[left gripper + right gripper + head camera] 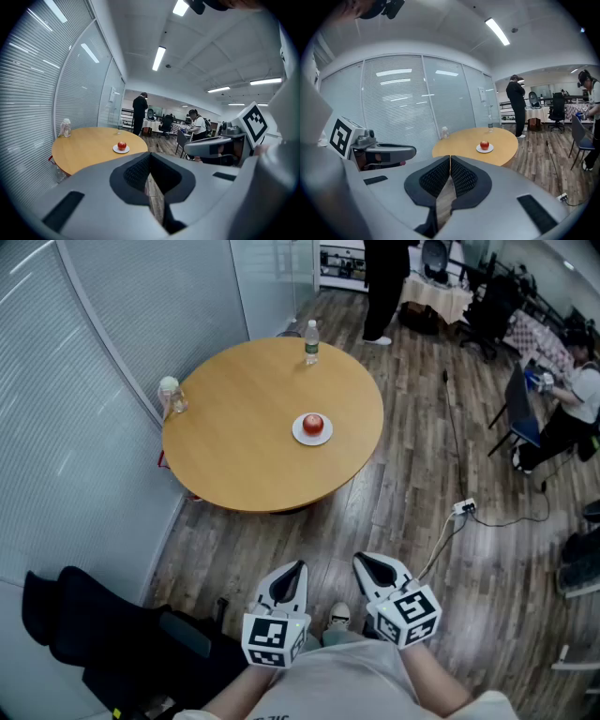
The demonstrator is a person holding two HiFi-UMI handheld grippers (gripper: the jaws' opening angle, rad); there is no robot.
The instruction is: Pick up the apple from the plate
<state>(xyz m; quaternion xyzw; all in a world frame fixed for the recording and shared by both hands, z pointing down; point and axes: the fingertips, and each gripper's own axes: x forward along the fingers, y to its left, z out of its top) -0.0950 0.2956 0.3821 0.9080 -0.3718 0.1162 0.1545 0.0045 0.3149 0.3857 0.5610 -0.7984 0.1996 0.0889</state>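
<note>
Left tongs point(297, 568) and right tongs point(362, 562) are both clenched empty, apple point(313, 423) way out ahead on its plate point(299, 436), roughly between them.

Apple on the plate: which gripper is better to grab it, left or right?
Left, but only just. Both grippers are shut and well short of the table; the apple lies more nearly straight ahead of the left gripper than the right gripper.
</note>
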